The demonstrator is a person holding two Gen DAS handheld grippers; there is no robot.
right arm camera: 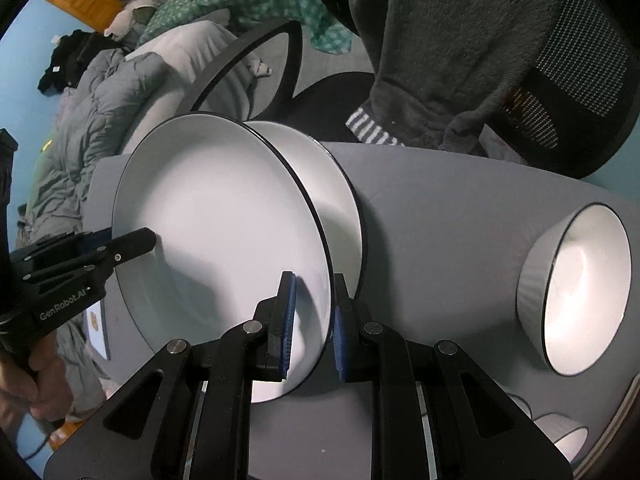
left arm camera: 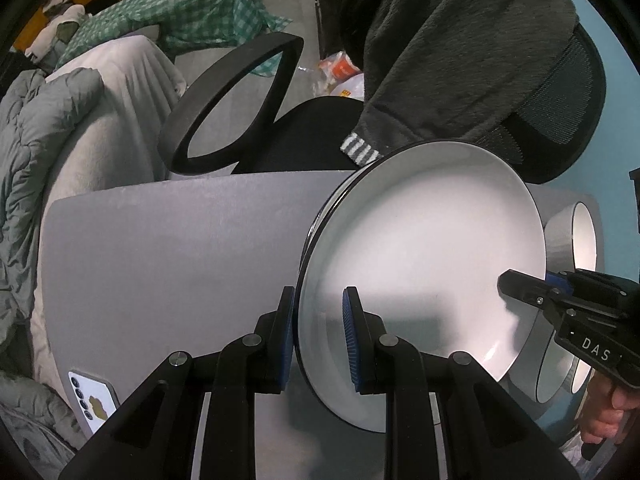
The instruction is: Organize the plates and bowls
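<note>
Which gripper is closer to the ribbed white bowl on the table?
Right. The right gripper grips the held plate on the rim facing the ribbed white bowl; the left gripper grips the rim opposite.

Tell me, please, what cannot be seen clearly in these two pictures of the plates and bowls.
- Lower plate: in the right wrist view the held plate covers most of it; the left wrist view shows only a dark edge.
- Second bowl: cut off by the right wrist picture's rim.
- Phone: partly behind the left gripper in the left wrist view.
- Bowl: in the left wrist view partly behind the held plate and right gripper.
</note>
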